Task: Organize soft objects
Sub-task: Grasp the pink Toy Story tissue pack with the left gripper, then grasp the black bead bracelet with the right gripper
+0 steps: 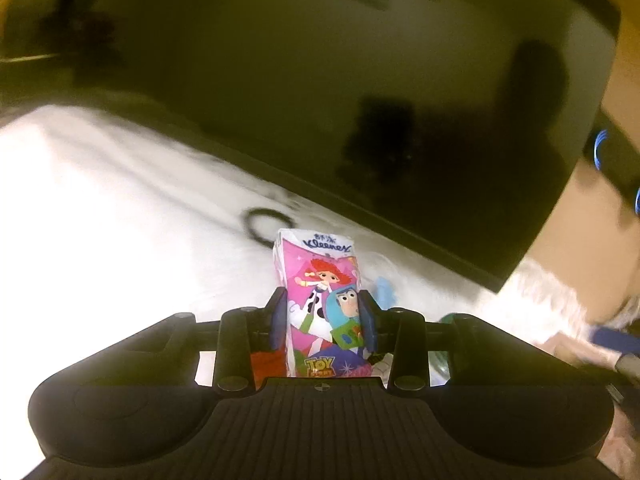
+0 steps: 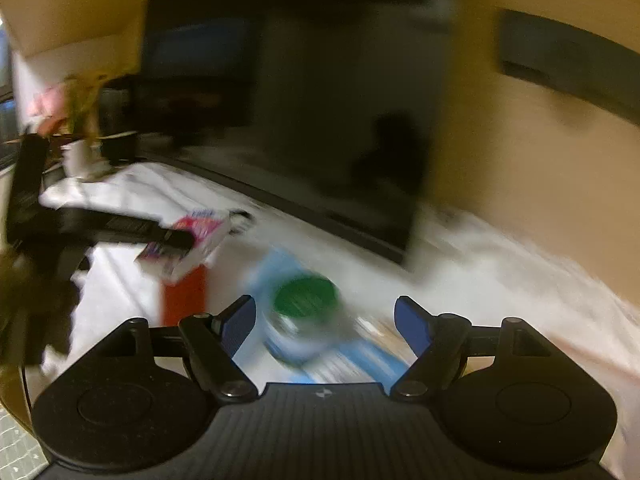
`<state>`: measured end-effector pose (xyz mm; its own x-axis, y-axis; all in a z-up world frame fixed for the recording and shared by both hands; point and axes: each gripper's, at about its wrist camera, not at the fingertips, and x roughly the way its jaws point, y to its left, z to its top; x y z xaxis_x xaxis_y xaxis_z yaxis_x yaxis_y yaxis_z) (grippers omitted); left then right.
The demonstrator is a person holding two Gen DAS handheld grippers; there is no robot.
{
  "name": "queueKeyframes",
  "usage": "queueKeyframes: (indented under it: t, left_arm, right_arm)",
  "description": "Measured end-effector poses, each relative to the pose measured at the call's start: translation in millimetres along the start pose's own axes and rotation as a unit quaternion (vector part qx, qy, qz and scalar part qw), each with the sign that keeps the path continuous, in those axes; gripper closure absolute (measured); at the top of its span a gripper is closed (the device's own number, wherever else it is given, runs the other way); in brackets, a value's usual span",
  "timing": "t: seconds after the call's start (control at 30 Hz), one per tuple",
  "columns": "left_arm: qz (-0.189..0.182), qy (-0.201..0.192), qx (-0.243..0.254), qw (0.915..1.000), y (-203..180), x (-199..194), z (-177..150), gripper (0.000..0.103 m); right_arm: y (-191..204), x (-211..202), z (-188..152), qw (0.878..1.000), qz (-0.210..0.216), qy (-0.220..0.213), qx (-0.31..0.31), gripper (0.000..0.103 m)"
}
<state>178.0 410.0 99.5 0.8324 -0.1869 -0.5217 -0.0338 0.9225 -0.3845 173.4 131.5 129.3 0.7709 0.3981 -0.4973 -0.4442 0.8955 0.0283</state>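
On my left camera, my left gripper (image 1: 325, 314) is closed on a pink tissue pack (image 1: 320, 300) with cartoon figures and the word Kleenex at its top. The two blue pads (image 1: 279, 316) press the pack on both sides, and the pack stands upright between them, above a white cloth (image 1: 100, 220) that covers the table. Just behind the pack a thin black ring (image 1: 266, 228) lies on the cloth. Behind it a big dark screen (image 1: 320, 80) fills the upper part of the view. Under the pack I see something red (image 1: 268, 364), but I cannot tell what it is.

On my right camera the picture is blurred. At the far left there is a white pot with pink flowers (image 2: 76, 132). Next I see my left gripper from the side, holding the tissue pack in the air above a red thing (image 2: 186, 296) on the cloth. My right gripper (image 2: 325, 322) is wide open and holds nothing. Between its fingers and below them lies a blue and white package with a green round lid (image 2: 306, 294), resting on the cloth and not touching the fingers.
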Motion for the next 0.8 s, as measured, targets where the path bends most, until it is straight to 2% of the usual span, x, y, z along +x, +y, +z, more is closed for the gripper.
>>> queueKeyframes:
  t: [0.03, 0.13, 0.2, 0.27, 0.47, 0.57, 0.63, 0.7, 0.77, 0.8]
  left_arm:
    - [0.005, -0.009, -0.011, 0.9999, 8.8, -15.0, -0.7, 0.063]
    - [0.025, -0.028, -0.035, 0.9987, 29.8, -52.2, -3.8, 0.063]
    - [0.039, -0.037, -0.048, 0.9974, 40.5, -74.9, -8.2, 0.063]
    - [0.054, -0.046, -0.060, 0.9957, 48.7, -95.9, -13.9, 0.063]
    - [0.100, -0.059, -0.086, 0.9896, 61.1, -141.7, -33.0, 0.063]
    - [0.122, -0.058, -0.091, 0.9867, 66.2, -160.2, -40.4, 0.063]
    - [0.131, -0.056, -0.092, 0.9855, 66.8, -166.9, -42.9, 0.063]
    - [0.138, -0.056, -0.096, 0.9841, 66.8, -174.9, -46.3, 0.063]
    - [0.139, -0.057, -0.101, 0.9834, 63.4, -177.9, -49.1, 0.063]
    - [0.139, -0.057, -0.101, 0.9835, 59.9, -180.5, -50.8, 0.063]
  right_arm:
    - [8.0, 14.3, 11.6, 1.000, 0.014, 0.000, 0.004, 0.028]
    - [34.4, 67.7, 40.3, 0.998, 0.055, 0.025, 0.022, 0.046]
    - [54.5, 107.6, 53.8, 0.997, 0.056, 0.038, 0.027, 0.051]
    - [70.3, 142.0, 60.6, 0.997, 0.039, 0.048, 0.036, 0.058]
    - [87.6, 230.9, 69.7, 0.992, -0.006, 0.092, 0.083, 0.059]
    - [85.9, 258.9, 65.9, 0.988, -0.032, 0.119, 0.098, 0.059]
    - [85.2, 271.8, 63.1, 0.984, -0.028, 0.134, 0.117, 0.060]
    - [85.9, 279.7, 61.5, 0.982, -0.019, 0.136, 0.126, 0.074]
    - [89.2, 276.3, 63.8, 0.986, -0.014, 0.131, 0.104, 0.097]
    - [90.8, 270.8, 65.7, 0.988, -0.018, 0.125, 0.090, 0.097]
